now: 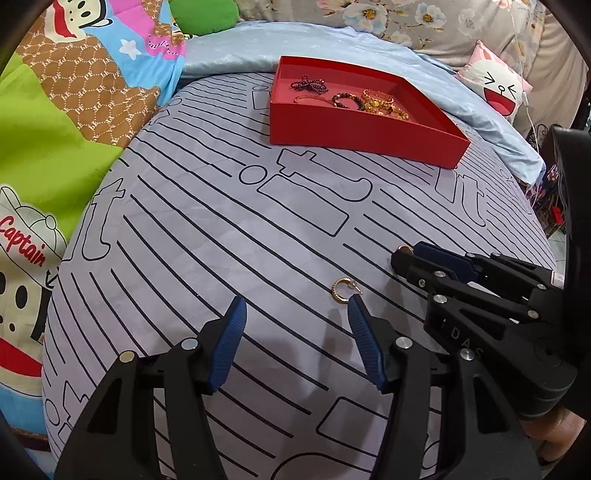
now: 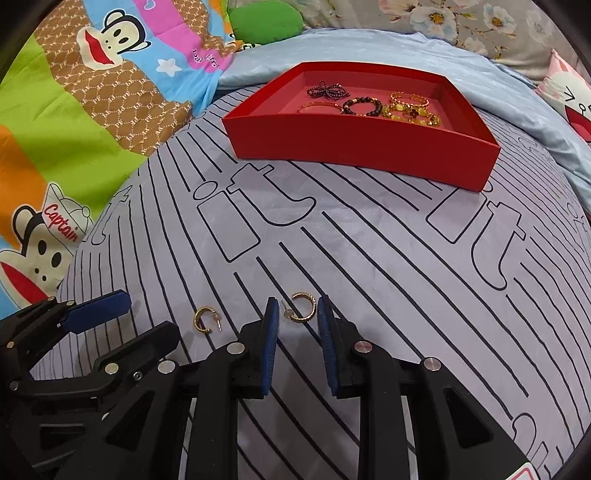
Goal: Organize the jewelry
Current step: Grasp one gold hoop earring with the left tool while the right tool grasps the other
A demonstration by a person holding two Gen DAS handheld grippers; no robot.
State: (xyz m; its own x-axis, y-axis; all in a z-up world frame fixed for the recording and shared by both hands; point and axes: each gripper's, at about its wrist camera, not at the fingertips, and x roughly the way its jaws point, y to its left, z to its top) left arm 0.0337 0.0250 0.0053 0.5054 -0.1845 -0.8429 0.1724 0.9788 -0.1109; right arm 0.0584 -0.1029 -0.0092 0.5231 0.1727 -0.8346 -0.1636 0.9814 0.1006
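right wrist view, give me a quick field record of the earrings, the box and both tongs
surface: grey bedsheet with black line print
box: open red cardboard box, further back on the sheet
box contents: several bracelets and a dark beaded bow
earring one: small gold hoop earring, between the right tongs, pads not yet pressing
earring two: second gold hoop earring, loose on the sheet
left tongs: open, holding nothing

A grey bedsheet (image 1: 221, 229) printed with black lines and outlined letters covered the bed, with a cartoon monkey quilt (image 2: 74, 110) bunched along its left edge, a pale blue blanket (image 1: 229, 48) beyond it, and a floral cushion (image 2: 461, 26) and green pillow (image 2: 269, 22) farther back.
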